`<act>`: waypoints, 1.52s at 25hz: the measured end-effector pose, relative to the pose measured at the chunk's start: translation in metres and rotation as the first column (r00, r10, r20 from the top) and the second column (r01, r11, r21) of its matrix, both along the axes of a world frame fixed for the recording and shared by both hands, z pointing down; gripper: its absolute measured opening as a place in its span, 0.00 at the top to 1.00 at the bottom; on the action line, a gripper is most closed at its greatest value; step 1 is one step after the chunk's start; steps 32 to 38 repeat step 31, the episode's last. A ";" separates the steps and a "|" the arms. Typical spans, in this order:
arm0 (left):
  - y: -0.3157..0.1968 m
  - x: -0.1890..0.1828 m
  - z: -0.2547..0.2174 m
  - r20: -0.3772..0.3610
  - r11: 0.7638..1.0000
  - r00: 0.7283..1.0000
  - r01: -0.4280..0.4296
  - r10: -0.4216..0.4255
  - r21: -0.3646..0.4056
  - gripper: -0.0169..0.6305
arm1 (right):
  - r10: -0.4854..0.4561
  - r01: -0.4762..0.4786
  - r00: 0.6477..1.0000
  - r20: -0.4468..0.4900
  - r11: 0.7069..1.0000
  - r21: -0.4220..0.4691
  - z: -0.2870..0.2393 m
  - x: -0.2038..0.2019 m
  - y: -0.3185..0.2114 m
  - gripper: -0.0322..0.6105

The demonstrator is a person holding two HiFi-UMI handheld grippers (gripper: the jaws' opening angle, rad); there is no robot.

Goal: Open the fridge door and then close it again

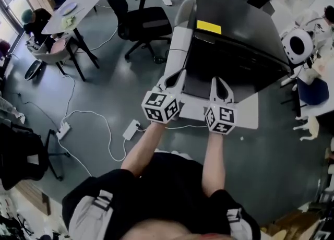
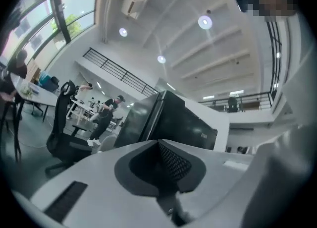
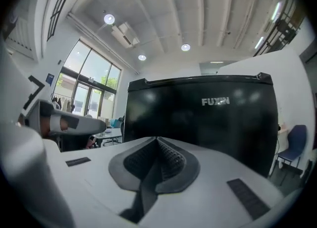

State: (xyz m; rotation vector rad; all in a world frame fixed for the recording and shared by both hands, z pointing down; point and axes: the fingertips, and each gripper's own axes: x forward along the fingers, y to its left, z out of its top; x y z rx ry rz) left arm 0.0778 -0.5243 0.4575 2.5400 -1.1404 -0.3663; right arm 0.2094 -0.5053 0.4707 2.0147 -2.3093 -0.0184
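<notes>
Fridge (image 1: pixel 235 40) is a black mini unit w/ a yellow label (image 1: pixel 209 26) on its top, sitting on a white counter (image 1: pixel 245 116). Door looks fully shut and flush in both gripper views; no handle visible.

Left gripper (image 1: pixel 180 74) is clenched w/ nothing between the jaws, just in front of the fridge's left front corner and not touching. Right gripper (image 1: pixel 219 85) is also clenched and empty, facing the fridge door square-on, near it but apart.

Step, as a judgement: door closed and no contact, so this is either the approach before opening or the pull-back after closing; can't tell which. If opening is still to do, the next move needs one gripper brought to the door's free edge, jaws parted or hooked behind the lip, then a pull along the door's arc. Hinge side unclear.

Room: open office, grey floor. Left of the fridge are a black office chair (image 1: pixel 141 22) and a long table (image 1: pixel 73 7). A white power strip (image 1: pixel 131 129) w/ cables lies on the floor on the near left side of the fridge.
</notes>
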 end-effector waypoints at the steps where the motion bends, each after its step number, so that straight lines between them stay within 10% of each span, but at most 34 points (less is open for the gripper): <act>1: -0.001 0.001 0.006 0.051 1.000 0.998 0.024 -0.024 0.006 0.98 | 0.004 -0.004 1.000 0.012 1.000 0.003 0.000 0.005 0.003 0.96; 7: -0.002 0.020 0.020 0.185 0.995 0.979 0.075 -0.085 0.062 0.98 | 0.053 -0.052 0.998 0.032 0.998 -0.024 0.012 0.044 0.012 0.96; 38: -0.007 0.033 0.017 0.229 0.997 0.972 0.050 -0.061 0.051 0.98 | -0.039 0.040 0.997 0.071 0.999 -0.009 0.007 0.039 0.003 0.96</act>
